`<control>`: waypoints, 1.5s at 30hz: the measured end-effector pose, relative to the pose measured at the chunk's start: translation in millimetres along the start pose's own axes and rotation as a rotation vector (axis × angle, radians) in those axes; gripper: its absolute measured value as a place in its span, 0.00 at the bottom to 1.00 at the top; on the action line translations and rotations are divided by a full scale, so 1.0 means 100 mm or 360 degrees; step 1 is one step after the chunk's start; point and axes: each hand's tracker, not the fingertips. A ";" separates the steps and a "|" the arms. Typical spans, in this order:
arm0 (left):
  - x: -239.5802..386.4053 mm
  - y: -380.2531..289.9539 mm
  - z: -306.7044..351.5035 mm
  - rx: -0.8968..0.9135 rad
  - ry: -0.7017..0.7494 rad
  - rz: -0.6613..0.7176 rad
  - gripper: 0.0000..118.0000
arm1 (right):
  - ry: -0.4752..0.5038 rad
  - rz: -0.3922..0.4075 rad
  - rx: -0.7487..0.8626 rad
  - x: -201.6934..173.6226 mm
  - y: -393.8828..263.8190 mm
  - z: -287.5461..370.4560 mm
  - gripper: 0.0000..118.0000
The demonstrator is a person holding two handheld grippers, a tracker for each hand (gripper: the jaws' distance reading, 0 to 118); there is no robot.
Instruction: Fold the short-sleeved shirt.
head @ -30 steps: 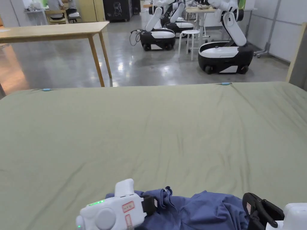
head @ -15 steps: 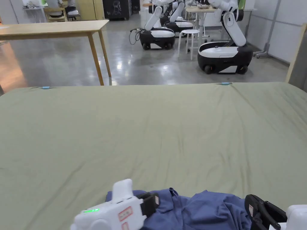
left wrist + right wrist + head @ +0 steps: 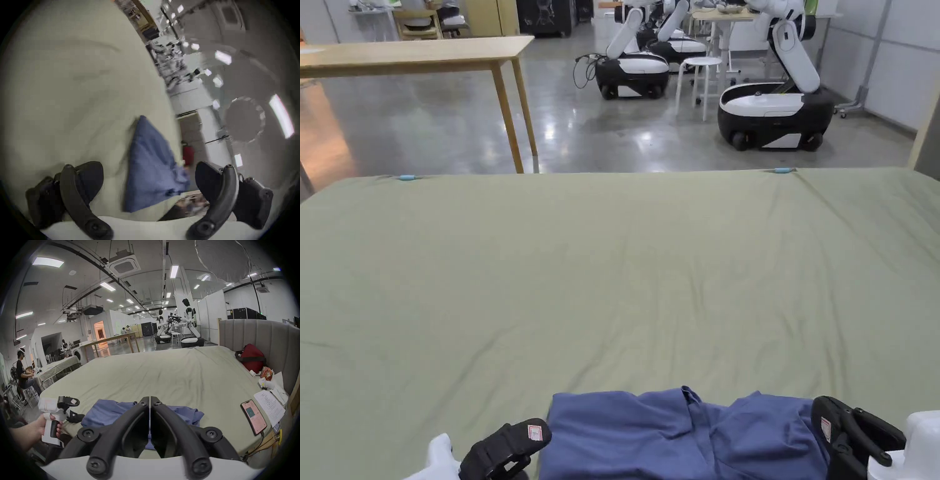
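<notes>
left hand-held gripper (image 3: 149,183): jaws spread, empty | right hand-held gripper (image 3: 149,400): pressed together, apparently pinching nothing | blue shirt (image 3: 675,434): rumpled on bed (image 3: 612,262)

A plain blue shirt (image 3: 681,437) lies on a plain olive-green sheet (image 3: 612,269), beside a red bag (image 3: 250,357).

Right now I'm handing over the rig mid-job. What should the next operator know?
Left gripper: open, jaws wide apart, clear of the cloth beside the shirt's left edge.
Right gripper: shut, at the shirt's right side; whether it pinches cloth is unclear.
Blue shirt: bunched and wrinkled at the near edge of the green bed sheet.
Done: no fold visible.
Left: spread it flat, then fold.
</notes>
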 end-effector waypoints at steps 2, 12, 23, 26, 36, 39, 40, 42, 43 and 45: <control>-0.04 -0.03 -0.17 -0.0058 -0.0088 0.0105 0.96 | -0.0012 0.0024 0.0005 -0.03 0.03 0.02 0.02; 0.05 -0.16 -0.48 -0.0083 0.0281 0.0094 0.07 | -0.0060 0.0022 0.0049 -0.03 0.11 0.14 0.02; 1.14 0.31 0.29 0.0217 0.0839 -0.0975 0.07 | -0.0048 0.0025 0.0051 -0.01 0.11 0.14 0.02; 1.69 -0.14 -0.12 0.0127 0.0869 -0.1447 0.07 | -0.0038 0.0017 0.0047 -0.01 0.09 0.13 0.02; 1.64 -1.82 -1.98 -0.0502 0.1259 -0.2409 0.08 | -0.0111 0.0042 0.0052 0.16 0.06 0.28 0.02; 1.59 -1.79 -1.94 -0.0416 0.1195 -0.2395 0.47 | -0.0114 0.0029 0.0049 0.23 0.07 0.29 0.02; 1.68 -1.71 -1.83 -0.0374 0.1117 -0.2333 0.70 | -0.0114 0.0030 0.0043 0.24 0.08 0.29 0.02; 1.89 -1.59 -1.59 -0.0283 0.0911 -0.2187 0.78 | -0.0111 0.0027 0.0041 0.25 0.08 0.28 0.02; 2.03 -1.46 -1.39 -0.0215 0.0772 -0.2060 0.78 | -0.0099 0.0014 0.0039 0.26 0.08 0.26 0.02; 2.19 -1.19 -1.10 -0.0079 0.0645 -0.1873 0.78 | -0.0086 -0.0002 0.0028 0.26 0.08 0.22 0.02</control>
